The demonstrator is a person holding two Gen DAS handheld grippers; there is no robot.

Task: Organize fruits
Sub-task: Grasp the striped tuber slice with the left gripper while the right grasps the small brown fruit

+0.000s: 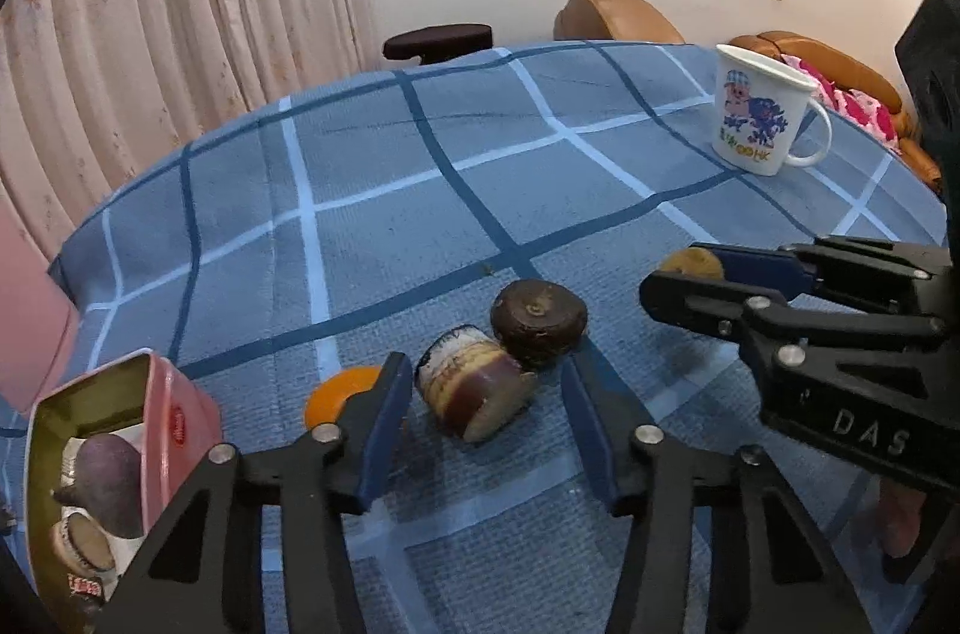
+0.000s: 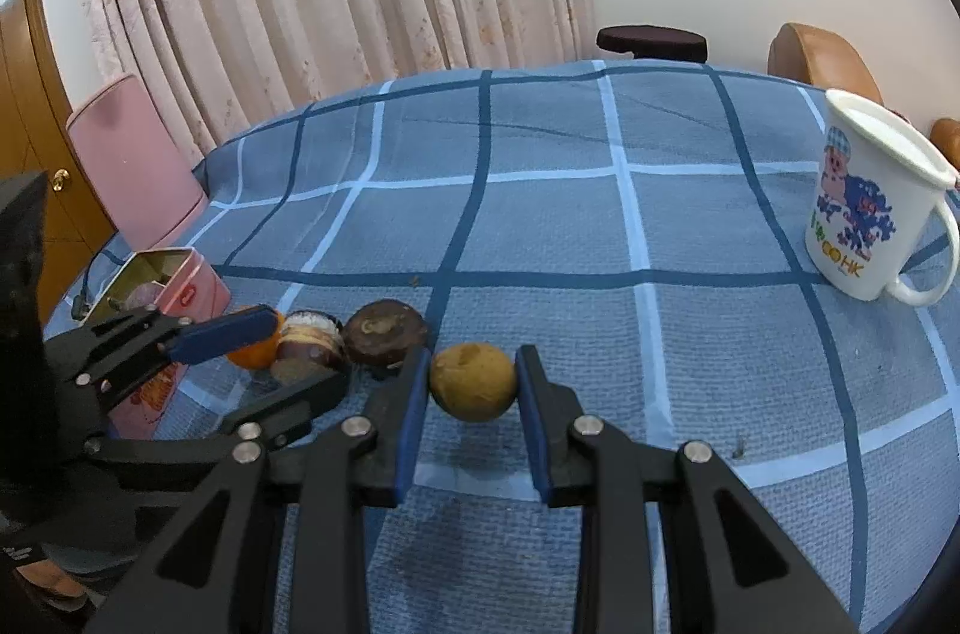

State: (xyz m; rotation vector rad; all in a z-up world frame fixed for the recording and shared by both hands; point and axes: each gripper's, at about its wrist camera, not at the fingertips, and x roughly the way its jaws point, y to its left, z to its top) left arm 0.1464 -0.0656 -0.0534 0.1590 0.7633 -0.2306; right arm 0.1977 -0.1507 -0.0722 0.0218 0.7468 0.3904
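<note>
On the blue checked tablecloth (image 1: 372,166) lie a purple-and-cream cut fruit (image 1: 471,391), a dark brown round fruit (image 1: 538,313), an orange (image 1: 336,391) and a tan round fruit (image 2: 474,380). My left gripper (image 1: 480,394) is open, its fingers either side of the purple fruit, not touching it. My right gripper (image 2: 472,382) has its blue pads against both sides of the tan fruit, which rests on the cloth. In the left wrist view the right gripper (image 1: 690,277) hides most of the tan fruit (image 1: 690,263).
A pink open tin (image 1: 120,454) with fruit pieces inside stands at the left, also in the right wrist view (image 2: 174,280). A white cartoon mug (image 1: 759,111) stands at the far right, also in the right wrist view (image 2: 864,208). A pink chair back (image 2: 132,160) and sofa (image 1: 828,63) border the table.
</note>
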